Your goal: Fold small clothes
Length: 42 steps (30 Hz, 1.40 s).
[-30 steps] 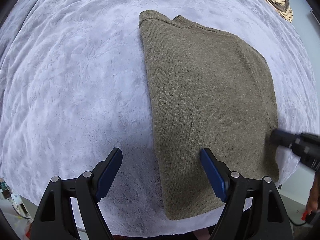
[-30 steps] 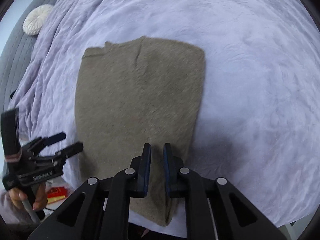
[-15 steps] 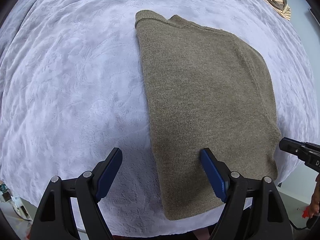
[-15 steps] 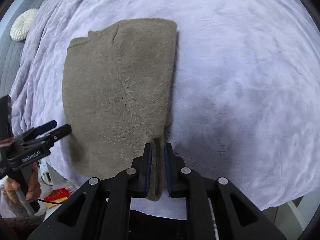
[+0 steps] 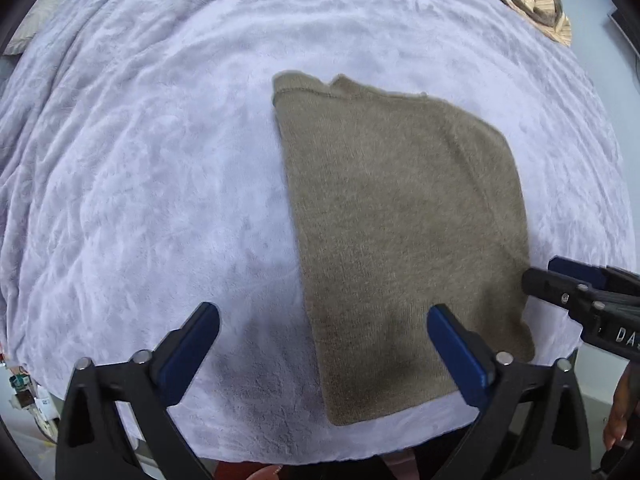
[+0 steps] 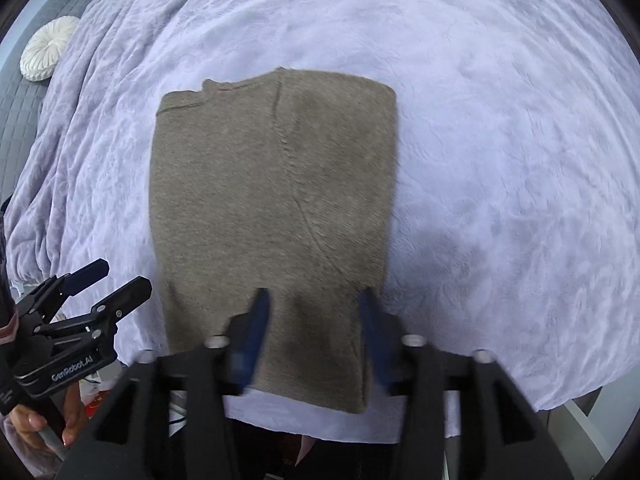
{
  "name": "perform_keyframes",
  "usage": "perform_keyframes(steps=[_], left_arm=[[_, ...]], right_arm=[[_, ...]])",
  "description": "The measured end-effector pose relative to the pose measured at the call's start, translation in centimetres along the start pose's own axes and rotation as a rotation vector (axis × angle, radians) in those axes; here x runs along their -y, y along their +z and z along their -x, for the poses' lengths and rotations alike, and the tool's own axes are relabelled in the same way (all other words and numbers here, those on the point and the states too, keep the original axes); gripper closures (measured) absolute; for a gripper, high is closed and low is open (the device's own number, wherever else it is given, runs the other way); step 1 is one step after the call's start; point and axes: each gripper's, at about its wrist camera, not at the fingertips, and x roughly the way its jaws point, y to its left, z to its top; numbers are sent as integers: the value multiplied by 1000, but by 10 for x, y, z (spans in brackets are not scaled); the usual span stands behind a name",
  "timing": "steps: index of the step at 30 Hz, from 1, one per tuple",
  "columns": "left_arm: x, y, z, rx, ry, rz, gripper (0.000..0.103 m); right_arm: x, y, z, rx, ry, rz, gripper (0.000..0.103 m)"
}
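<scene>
An olive-brown knit sweater point(image 5: 404, 232) lies folded lengthwise and flat on the lavender blanket point(image 5: 160, 160), its collar at the far end. It also shows in the right wrist view point(image 6: 276, 216). My left gripper point(image 5: 324, 344) is open and empty, hovering over the sweater's near left edge. My right gripper point(image 6: 314, 332) is open and empty above the sweater's near right corner; it also shows in the left wrist view point(image 5: 560, 280). The left gripper appears at the left of the right wrist view point(image 6: 104, 284).
The blanket covers a bed whose near edge point(image 6: 400, 432) runs just below the sweater. A round white cushion point(image 6: 46, 46) lies on a grey quilt at far left. A striped beige cloth point(image 5: 532, 0) lies at the far right.
My right gripper has opened, let go of the sweater's near edge, and drawn back. The sweater now lies flat. The left gripper stayed open and pulled back a little.
</scene>
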Motion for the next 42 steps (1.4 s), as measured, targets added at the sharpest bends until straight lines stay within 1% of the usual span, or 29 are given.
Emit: perform_keyframes(steps=[1,2,3,4,7,8,12,23,28,42], left_arm=[[0,2,2,0,-4,2,0],[-1,3,2,-1,-7,5,0],[-3,3,2,-1,-6,10,0],[-5,4,0,-3,-2,12,0],[-2,3,2,-7,30,19,0],[0,1,3,-7,33,21,0],[-3,-2,5,-11,33,31,0],[-3,-3,8,-15,52,54,0],[-4,-3,7,-21,69,49,0],[-5,-5,6,-43,73,57,0]], right_arm=[[-3,1,1,7,-3,5,39],[-6,1,2,12,-6,8,34],[-9,1,4,16,-9,8,24],[-9,2,5,21,-12,5,20],[-10,3,6,33,-55,-11,14],[-10,3,6,33,-63,-17,9],[-6,4,4,22,-93,-33,9],[-14,4,4,9,-109,-12,9],[-15,5,4,9,-116,-16,9],[-18,7,5,11,-129,-6,9]])
